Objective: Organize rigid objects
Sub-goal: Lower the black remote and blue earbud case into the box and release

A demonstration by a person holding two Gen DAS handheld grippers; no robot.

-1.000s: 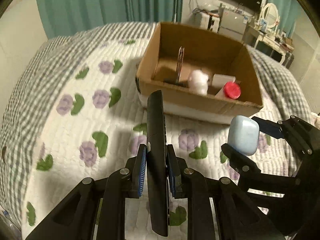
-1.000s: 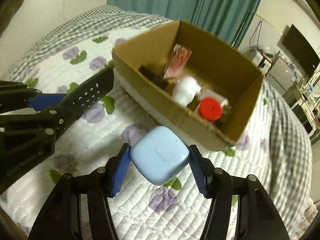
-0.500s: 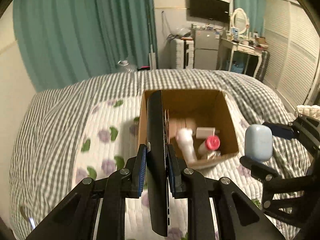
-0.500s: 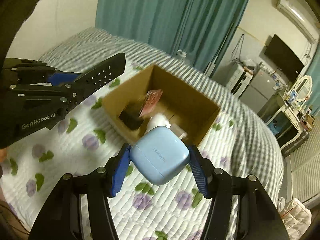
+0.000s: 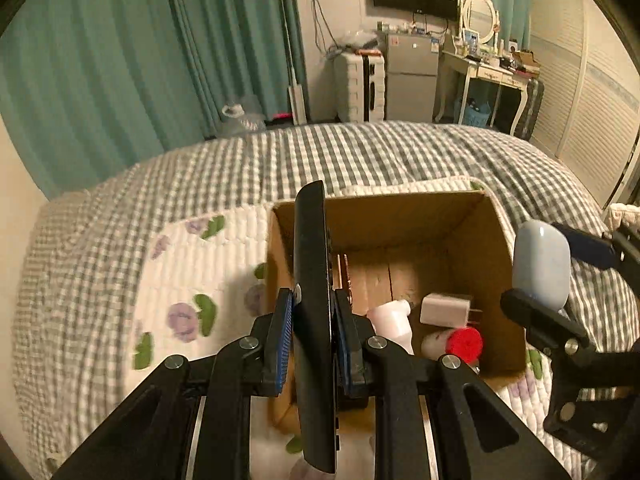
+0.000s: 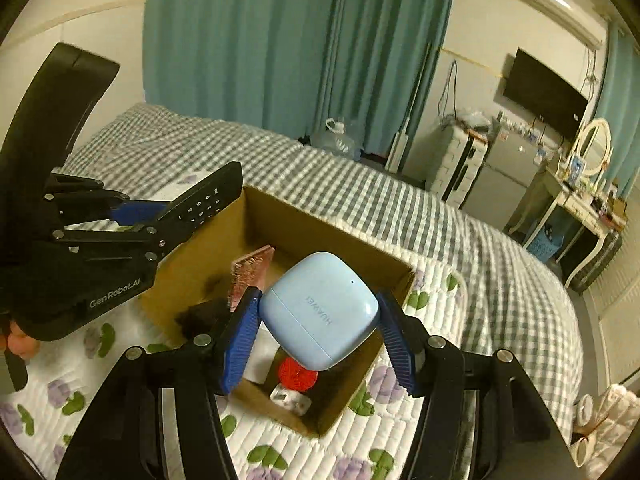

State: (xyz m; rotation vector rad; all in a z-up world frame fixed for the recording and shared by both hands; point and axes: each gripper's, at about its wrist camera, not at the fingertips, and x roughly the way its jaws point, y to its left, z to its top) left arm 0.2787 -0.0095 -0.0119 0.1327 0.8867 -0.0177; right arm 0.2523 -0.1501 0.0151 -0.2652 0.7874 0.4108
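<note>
Two claws above box (image 6: 404, 276) (remote (image 5: 314, 312), earbud case (image 6: 320, 312)).

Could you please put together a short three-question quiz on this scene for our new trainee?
1. True or false: the left claw grips the black remote control on edge.
2. Which item does the right claw carry? A) a red-capped bottle B) a light blue earbud case C) a white charger
3. Fill in: both claws hang above the open ____ on the bed.

Key:
1. True; its pads press both flat faces.
2. B, the earbud case; the red-capped bottle and white charger already lie inside.
3. cardboard box.
</note>
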